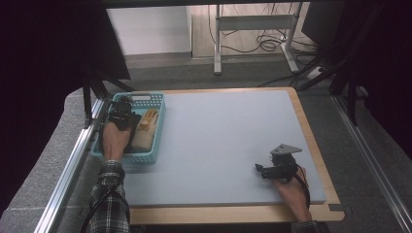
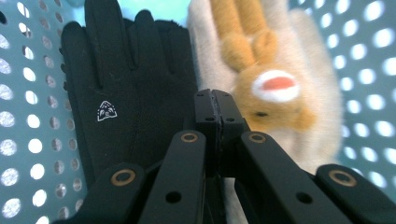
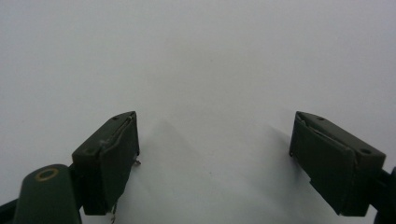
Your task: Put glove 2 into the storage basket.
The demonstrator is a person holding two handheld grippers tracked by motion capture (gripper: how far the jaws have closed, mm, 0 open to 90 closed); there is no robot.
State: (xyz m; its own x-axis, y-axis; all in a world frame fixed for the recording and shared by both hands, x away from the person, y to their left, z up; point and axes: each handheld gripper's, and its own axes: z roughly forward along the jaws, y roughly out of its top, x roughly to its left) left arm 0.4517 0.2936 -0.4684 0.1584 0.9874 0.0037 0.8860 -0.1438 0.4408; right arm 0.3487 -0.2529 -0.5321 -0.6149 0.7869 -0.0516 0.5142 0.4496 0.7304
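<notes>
A black glove (image 2: 121, 93) with a small white logo lies beside a beige plush glove (image 2: 280, 84) bearing an orange animal face, both inside a teal perforated basket (image 2: 28, 116). My left gripper (image 2: 215, 107) hangs just above them, over the seam between the two gloves, its jaws pressed together with nothing visible between the pads. In the high view that left gripper (image 1: 121, 116) sits inside the basket (image 1: 145, 158) at the table's left, next to the beige glove (image 1: 145, 128). My right gripper (image 1: 260, 169) rests low over the grey mat at the right, open and empty (image 3: 215, 154).
A grey foam mat (image 1: 218, 136) covers the wooden table (image 1: 233, 213). Aluminium rails (image 1: 68, 170) run along the table's left and right sides. A desk frame with cables (image 1: 257, 34) stands on the floor beyond the far edge.
</notes>
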